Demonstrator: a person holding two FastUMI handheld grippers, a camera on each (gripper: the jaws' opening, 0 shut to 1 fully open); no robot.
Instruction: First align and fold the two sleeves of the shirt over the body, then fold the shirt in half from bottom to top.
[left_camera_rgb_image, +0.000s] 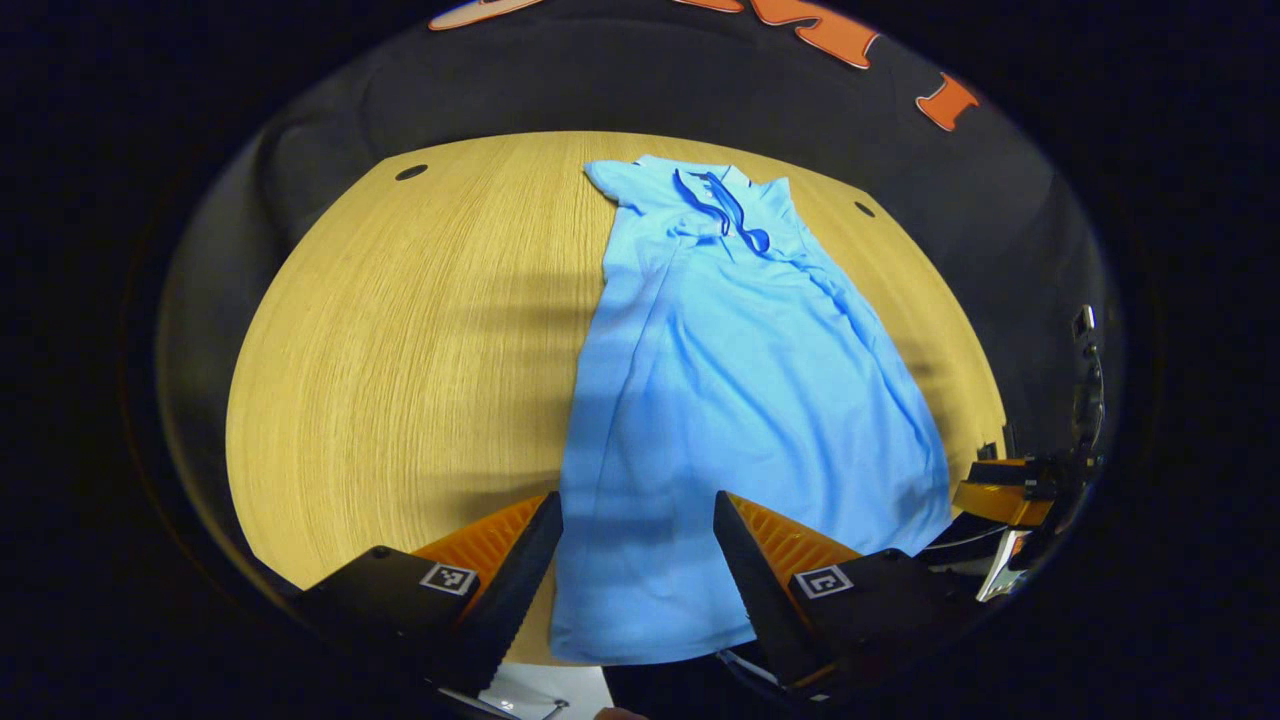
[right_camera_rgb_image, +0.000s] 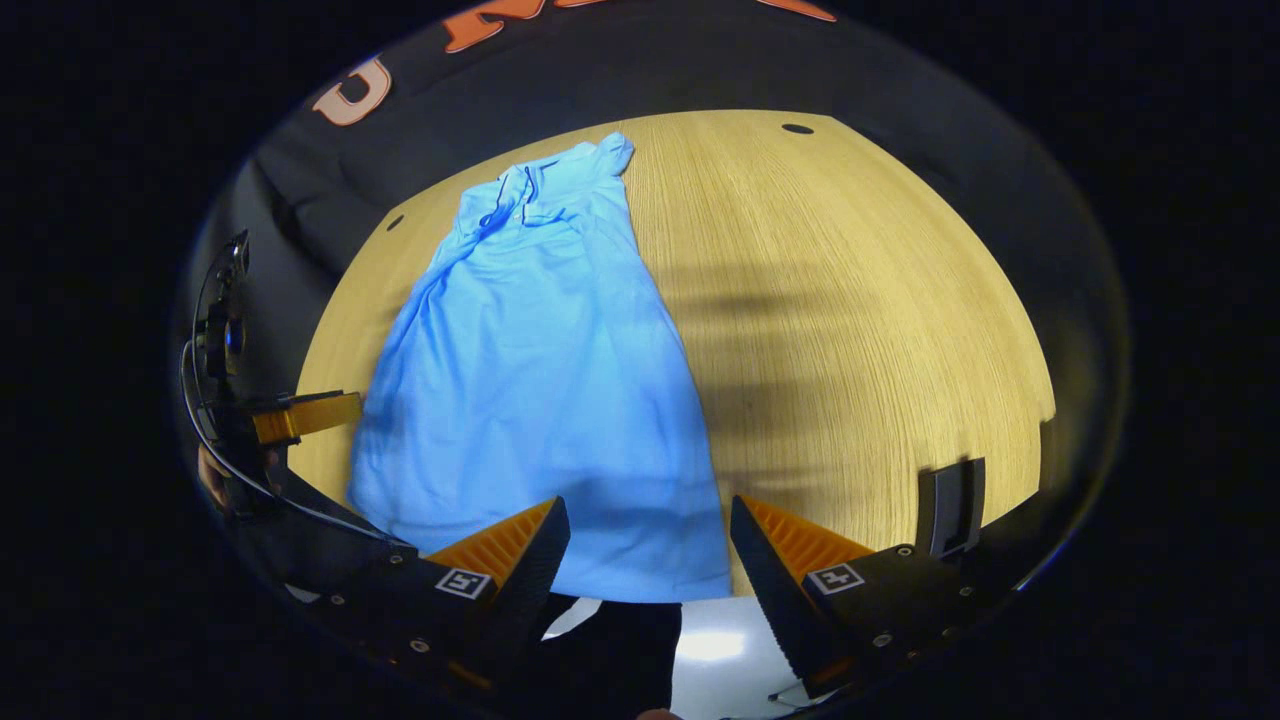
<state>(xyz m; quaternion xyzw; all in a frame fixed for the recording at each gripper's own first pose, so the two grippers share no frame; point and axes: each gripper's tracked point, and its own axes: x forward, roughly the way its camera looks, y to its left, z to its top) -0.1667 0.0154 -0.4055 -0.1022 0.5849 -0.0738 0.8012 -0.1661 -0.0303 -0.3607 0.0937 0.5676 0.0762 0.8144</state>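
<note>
At the table's (left_camera_rgb_image: 400, 330) near edge the shirt's (left_camera_rgb_image: 740, 400) hem lies just ahead of my left gripper (left_camera_rgb_image: 638, 545) and right gripper (right_camera_rgb_image: 650, 550), both spread and empty; its long axis runs away toward the far edge.

Recording booth, not a home. Black cloth wall (left_camera_rgb_image: 620, 90) drapes behind and around a light wood-grain table (left_camera_rgb_image: 400, 350). Tabletop has round cable holes (left_camera_rgb_image: 411, 172) near its far corners, office-desk style. Lighting falls on the table alone, surroundings dark. Pale glossy floor (right_camera_rgb_image: 705, 640) shows past the near table edge. A small dark upright bracket (right_camera_rgb_image: 950, 505) stands at the table's edge.
</note>
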